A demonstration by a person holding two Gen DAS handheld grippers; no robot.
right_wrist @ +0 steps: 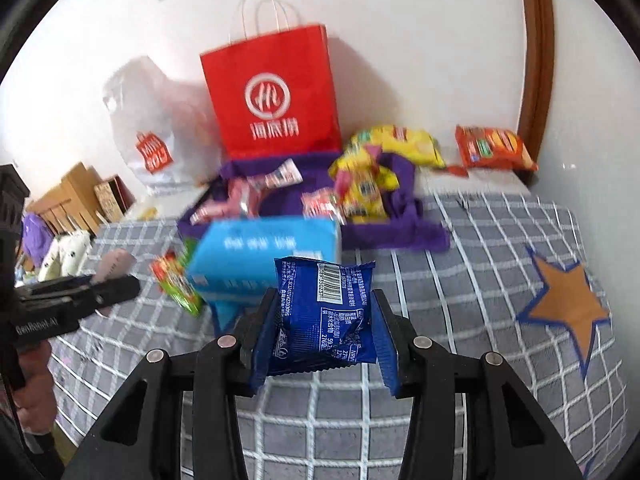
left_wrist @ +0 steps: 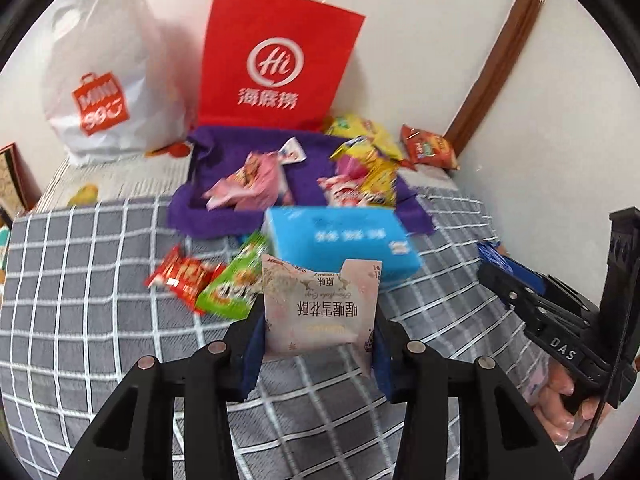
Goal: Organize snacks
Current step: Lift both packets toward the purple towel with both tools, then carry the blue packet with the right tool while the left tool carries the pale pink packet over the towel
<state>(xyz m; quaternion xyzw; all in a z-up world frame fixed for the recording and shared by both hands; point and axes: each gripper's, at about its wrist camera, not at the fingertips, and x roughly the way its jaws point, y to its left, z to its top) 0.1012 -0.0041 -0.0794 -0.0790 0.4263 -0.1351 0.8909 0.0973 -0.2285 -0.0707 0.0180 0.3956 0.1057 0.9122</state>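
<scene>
The left gripper (left_wrist: 320, 344) held a pale pink snack packet (left_wrist: 320, 312) clamped between its pads, clear above the checked bedcover (left_wrist: 100, 280). The right gripper (right_wrist: 324, 336) likewise pinched a blue snack packet (right_wrist: 324, 312), with the purple tray (right_wrist: 396, 236) of snacks lying beyond both.

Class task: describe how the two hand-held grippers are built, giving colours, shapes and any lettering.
Left hand-held gripper and right hand-held gripper: black plastic linkage arms with silver round pivot pins and ribbed blue pads on the fingers. White lettering "DAS" marks the right one's side; the left one's lettering is blurred.
</scene>
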